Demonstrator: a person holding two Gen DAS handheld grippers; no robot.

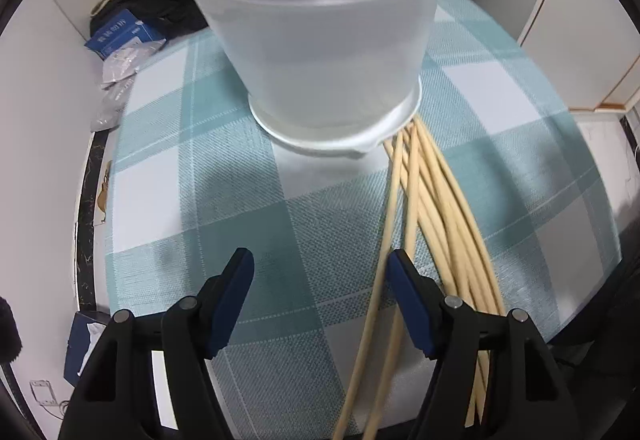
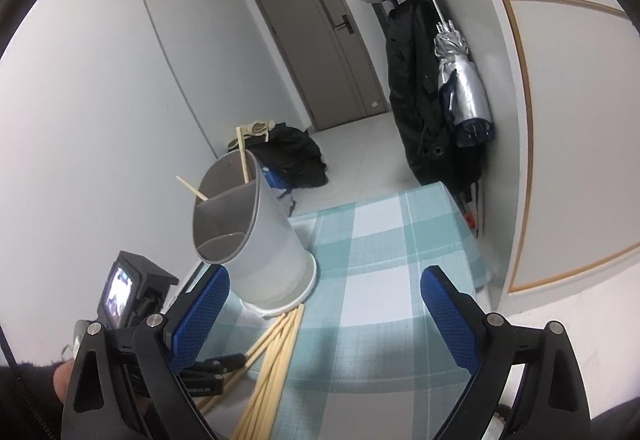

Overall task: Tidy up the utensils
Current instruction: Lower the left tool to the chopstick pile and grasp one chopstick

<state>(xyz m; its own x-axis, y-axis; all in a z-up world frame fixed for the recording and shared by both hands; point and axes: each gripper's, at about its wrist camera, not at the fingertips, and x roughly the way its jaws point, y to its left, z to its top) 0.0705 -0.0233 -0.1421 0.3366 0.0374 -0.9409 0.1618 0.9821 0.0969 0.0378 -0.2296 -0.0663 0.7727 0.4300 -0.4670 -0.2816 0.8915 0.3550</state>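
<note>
A translucent utensil holder [image 1: 320, 40] with a grey divided insert stands on the checked tablecloth [image 1: 200, 176]. Several wooden chopsticks [image 1: 436, 220] lie on the cloth, tips at the holder's base. My left gripper [image 1: 320, 276] is open and empty above the cloth, its right finger [image 1: 408, 300] over the chopsticks. In the right wrist view the holder [image 2: 256, 240] has two chopsticks [image 2: 243, 152] standing in it, and the loose chopsticks [image 2: 276, 356] lie in front. My right gripper [image 2: 324, 304] is open and empty above them; the left gripper's fingers [image 2: 216, 364] show low left.
A blue box [image 1: 124, 34] and a black bag [image 1: 160, 4] lie on the floor left of the table. A tissue box [image 1: 86, 340] sits low left. Coats [image 2: 424, 88] and an umbrella [image 2: 460, 80] hang at the wall beyond the table's far edge. A door [image 2: 320, 36] is behind.
</note>
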